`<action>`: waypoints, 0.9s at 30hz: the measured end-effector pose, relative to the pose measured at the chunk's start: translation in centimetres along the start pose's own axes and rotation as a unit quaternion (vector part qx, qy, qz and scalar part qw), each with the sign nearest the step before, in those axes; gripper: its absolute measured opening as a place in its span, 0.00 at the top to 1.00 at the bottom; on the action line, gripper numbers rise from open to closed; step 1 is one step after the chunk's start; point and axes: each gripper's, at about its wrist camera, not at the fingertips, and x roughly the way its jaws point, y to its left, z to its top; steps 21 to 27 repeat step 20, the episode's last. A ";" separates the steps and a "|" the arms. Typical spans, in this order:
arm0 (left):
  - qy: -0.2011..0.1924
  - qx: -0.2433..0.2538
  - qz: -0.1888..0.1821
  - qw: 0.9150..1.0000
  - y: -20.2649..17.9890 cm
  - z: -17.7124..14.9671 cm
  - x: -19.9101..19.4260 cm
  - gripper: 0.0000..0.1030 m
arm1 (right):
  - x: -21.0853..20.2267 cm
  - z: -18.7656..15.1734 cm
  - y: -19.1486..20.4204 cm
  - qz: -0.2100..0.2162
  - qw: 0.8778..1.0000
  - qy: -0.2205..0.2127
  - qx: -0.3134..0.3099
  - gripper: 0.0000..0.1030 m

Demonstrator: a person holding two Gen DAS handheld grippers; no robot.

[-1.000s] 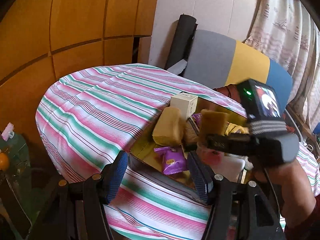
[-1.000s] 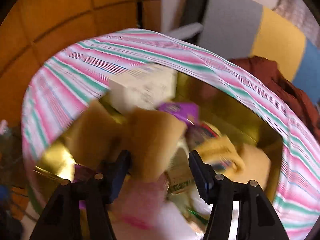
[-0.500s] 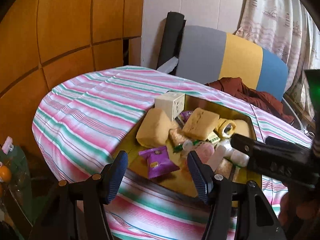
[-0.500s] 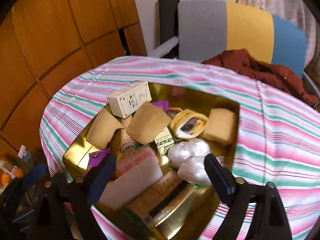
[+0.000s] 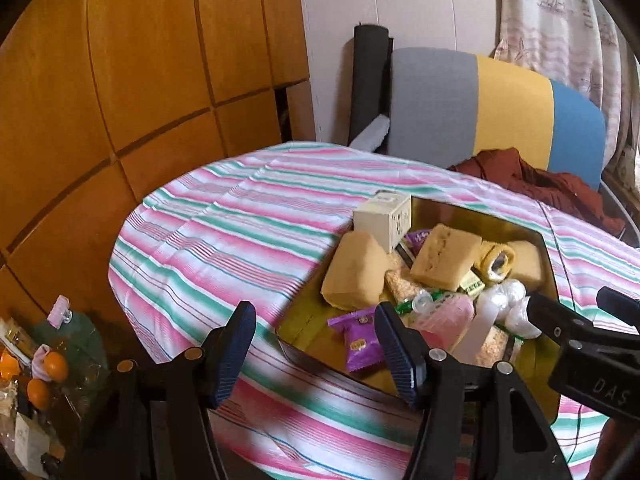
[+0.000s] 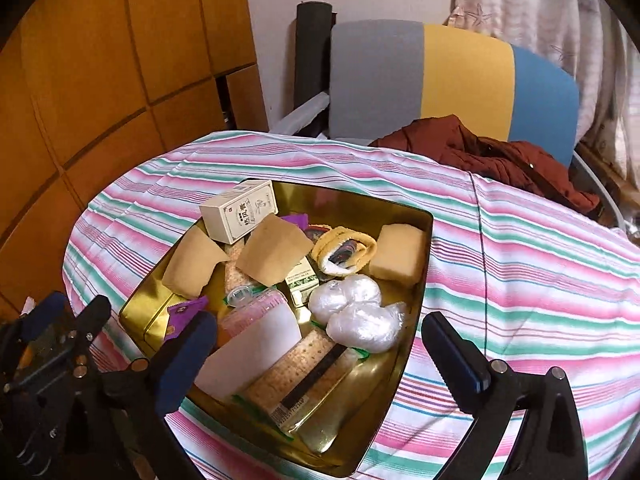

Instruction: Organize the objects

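A gold tin tray (image 6: 416,292) (image 5: 546,256) sits on the striped tablecloth, full of several items: a cream box (image 6: 239,210) (image 5: 382,216), tan sponge-like blocks (image 6: 273,254) (image 5: 444,256), a purple packet (image 5: 360,340), white plastic-wrapped lumps (image 6: 352,308), a white pad (image 6: 256,348) and cracker packs (image 6: 296,372). My right gripper (image 6: 316,356) is open and empty, held above the tray's near side. My left gripper (image 5: 316,346) is open and empty at the tray's near left corner. The right gripper's body also shows in the left wrist view (image 5: 580,340).
The round table (image 6: 520,264) has bare cloth to the left and right of the tray. A grey, yellow and blue chair (image 6: 452,76) with a dark red garment (image 6: 492,156) stands behind. Wood panelling (image 5: 120,80) is at the left. A cluttered low stand (image 5: 36,360) is by the table.
My right gripper dropped the tan block into the tray, opened wide and pulled back and up. My left gripper drew back slightly; the view widened.
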 end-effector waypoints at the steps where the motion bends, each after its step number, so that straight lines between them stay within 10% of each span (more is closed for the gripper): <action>1: 0.006 0.001 0.001 1.000 -0.1 -0.1 0.1 0.39 | 0.1 -0.1 0.0 0.000 1.000 0.001 0.001 0.00; 27: 0.028 0.017 -0.013 0.999 -1.6 -1.2 0.5 0.39 | 0.7 -0.5 -0.8 -0.004 1.000 0.010 0.013 0.00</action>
